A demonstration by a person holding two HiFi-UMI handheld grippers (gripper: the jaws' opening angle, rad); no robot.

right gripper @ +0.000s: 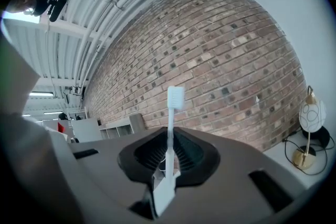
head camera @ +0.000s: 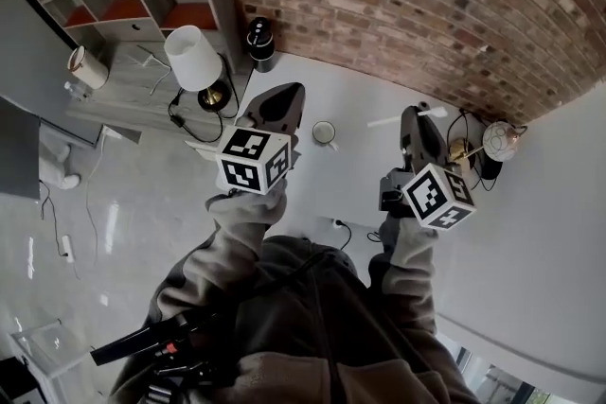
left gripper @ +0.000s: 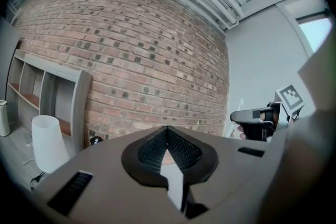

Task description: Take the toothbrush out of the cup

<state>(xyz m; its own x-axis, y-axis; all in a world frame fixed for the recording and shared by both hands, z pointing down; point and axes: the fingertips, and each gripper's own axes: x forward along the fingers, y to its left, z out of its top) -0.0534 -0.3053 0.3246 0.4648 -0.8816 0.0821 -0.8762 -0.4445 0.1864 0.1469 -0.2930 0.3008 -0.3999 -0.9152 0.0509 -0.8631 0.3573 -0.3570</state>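
The thin white plastic toothbrush (right gripper: 171, 118) is out of the cup. It is pinched in the right gripper (right gripper: 169, 131), whose dark ribbed jaws press on its handle from both sides. In the right gripper view it stands upright in the middle of the frame. Its bristle head is at the top against the red brick wall (right gripper: 226, 55), and the handle end runs down toward the lower edge.

In the head view the same brush (head camera: 383, 121) shows as a pale stick lying almost level across the tips of the right gripper (head camera: 414, 115). It pokes out to the left and the right of them, right of centre in the frame.

The small round pale cup (head camera: 324, 132) sits on the white table (head camera: 346, 99) at the centre of that frame, to the left of the brush and apart from it. I see nothing in it.

The cup lies between the two tools — closer in the picture to the left gripper (head camera: 287, 97) than to the right one. The left gripper's jaws are pressed together at the tips (left gripper: 167, 131) with nothing between them, and it points toward the wall.

Judging from this, the lift looks done. What counts next is that the brush's long axis stays clear of the cup to its left — carrying it rightward, or setting it down, should not disturb the cup.
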